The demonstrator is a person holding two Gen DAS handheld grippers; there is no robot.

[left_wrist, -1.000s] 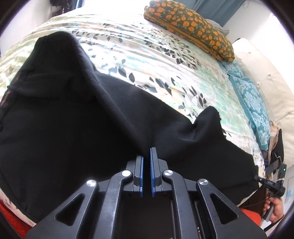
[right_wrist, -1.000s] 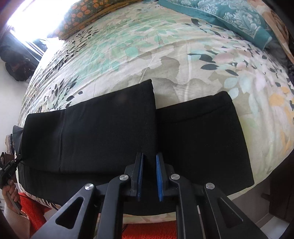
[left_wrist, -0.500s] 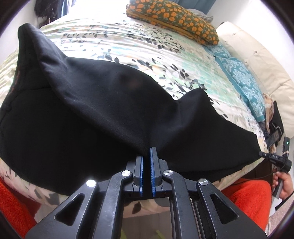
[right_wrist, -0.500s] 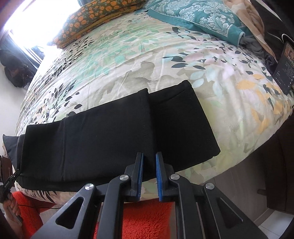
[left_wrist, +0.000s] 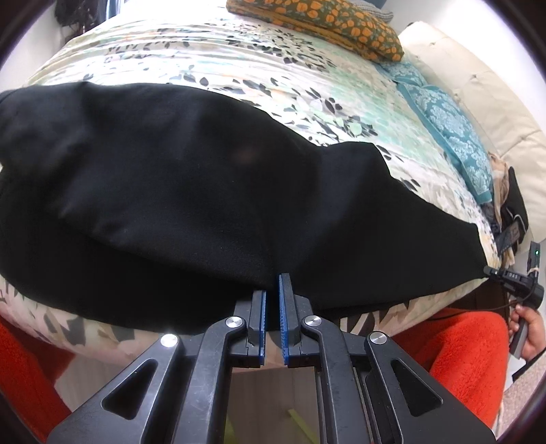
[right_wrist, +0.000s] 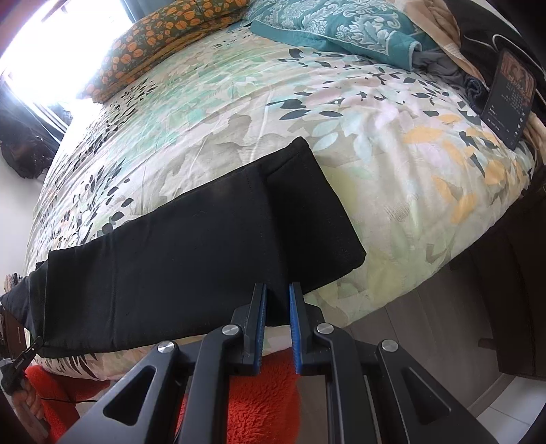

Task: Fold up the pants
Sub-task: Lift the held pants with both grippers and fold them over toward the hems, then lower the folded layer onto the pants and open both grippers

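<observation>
The black pants [left_wrist: 191, 191] lie along the near edge of a floral bedspread [left_wrist: 239, 78], one half folded over the other. My left gripper [left_wrist: 271, 293] is shut on the pants' near edge by the waist end and holds the fabric. In the right wrist view the pants [right_wrist: 191, 259] show the two leg ends stacked, the upper leg ending short of the lower. My right gripper [right_wrist: 276, 304] is shut on the near edge of the leg ends, its jaws a narrow gap apart around the cloth.
An orange-patterned pillow [left_wrist: 317, 24] and a teal pillow [left_wrist: 450, 116] lie at the head of the bed. A dark phone [right_wrist: 510, 99] leans at the right. An orange fuzzy rug [right_wrist: 259, 403] covers the floor below the bed edge.
Both grippers pulled back toward the bed's near edge, dragging the pants with them. The raised waist flap on the left came down flat over the lower layer.
</observation>
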